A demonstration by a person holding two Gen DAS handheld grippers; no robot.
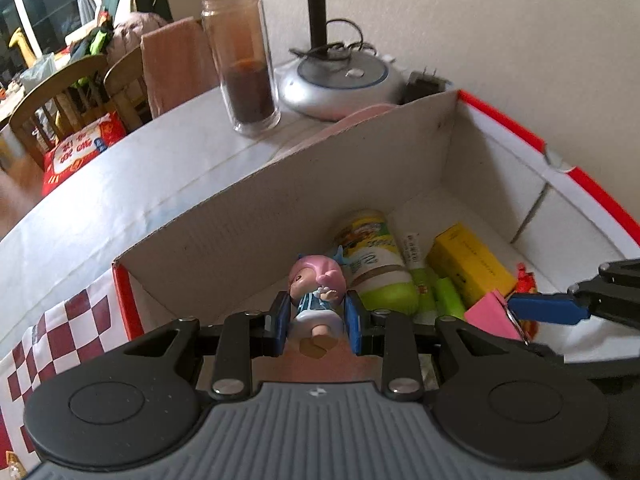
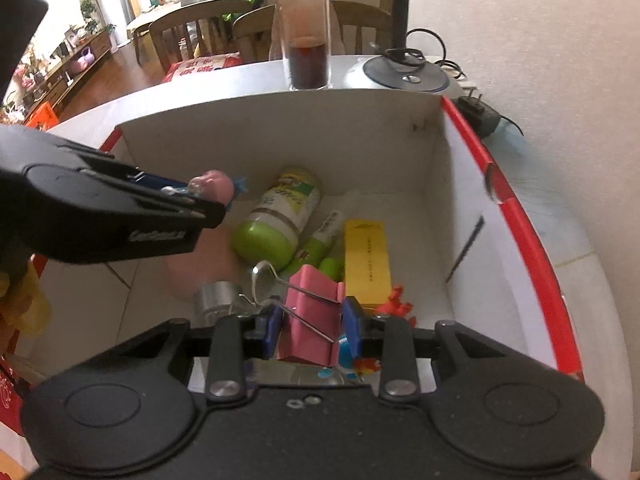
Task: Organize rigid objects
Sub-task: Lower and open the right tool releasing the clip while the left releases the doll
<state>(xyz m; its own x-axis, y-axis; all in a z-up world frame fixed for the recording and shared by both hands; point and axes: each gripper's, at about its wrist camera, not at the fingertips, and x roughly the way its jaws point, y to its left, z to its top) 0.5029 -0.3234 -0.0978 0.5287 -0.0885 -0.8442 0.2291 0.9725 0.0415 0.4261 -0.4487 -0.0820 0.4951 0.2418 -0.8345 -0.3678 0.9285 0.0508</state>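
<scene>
My left gripper is shut on a small doll with a pink head and a blue-and-white dress, held over the open cardboard box. The doll also shows in the right wrist view, sticking out of the left gripper above the box's left half. My right gripper is shut on a pink binder clip with its wire handles up, low inside the box. In the left wrist view that clip hangs at the right.
Inside the box lie a green-capped bottle, a green tube, a yellow box, a red trinket and a metal tin. Behind the box stand a glass jar, a lamp base and a plug. Chairs stand beyond.
</scene>
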